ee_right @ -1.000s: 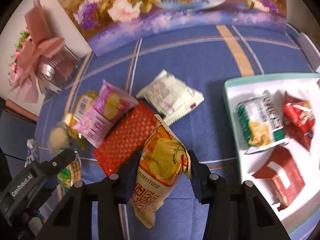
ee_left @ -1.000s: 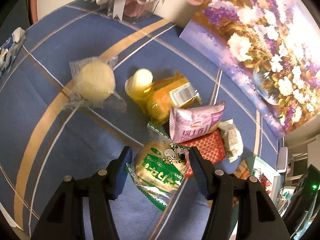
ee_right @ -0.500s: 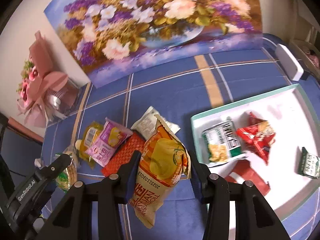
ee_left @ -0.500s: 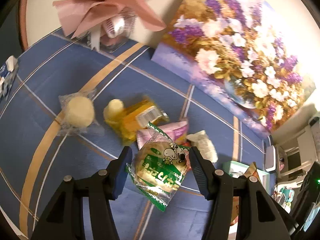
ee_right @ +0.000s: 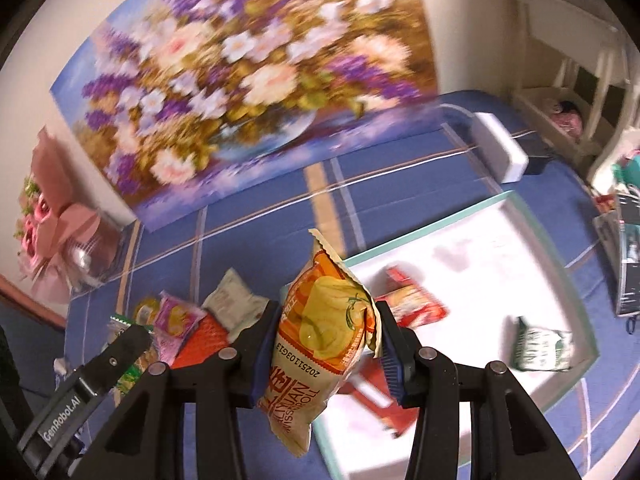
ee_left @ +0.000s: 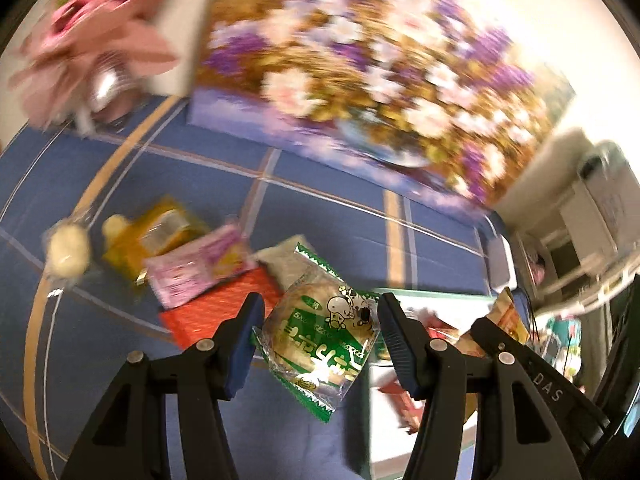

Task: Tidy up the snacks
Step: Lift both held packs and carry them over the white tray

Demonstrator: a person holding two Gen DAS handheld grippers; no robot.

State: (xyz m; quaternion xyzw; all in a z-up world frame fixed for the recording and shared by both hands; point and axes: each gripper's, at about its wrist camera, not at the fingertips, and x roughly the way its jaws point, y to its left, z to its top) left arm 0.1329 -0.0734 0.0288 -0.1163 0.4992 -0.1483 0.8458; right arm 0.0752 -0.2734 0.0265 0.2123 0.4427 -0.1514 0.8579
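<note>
Left wrist view: the left claw (ee_left: 318, 340) is clamped on a green bun pack (ee_left: 320, 334), held at bottom centre above the blue cloth (ee_left: 328, 216). More snacks (ee_left: 192, 276) lie at mid left.

Right wrist view: the right claw (ee_right: 326, 340) grips an orange pack (ee_right: 324, 336) at bottom centre, left of the white tray (ee_right: 472, 256) at right.

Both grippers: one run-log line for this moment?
left gripper: shut on green bun packet, airborne | right gripper: shut on orange snack bag, airborne | white tray: holds snacks | pile: snacks remain
</note>
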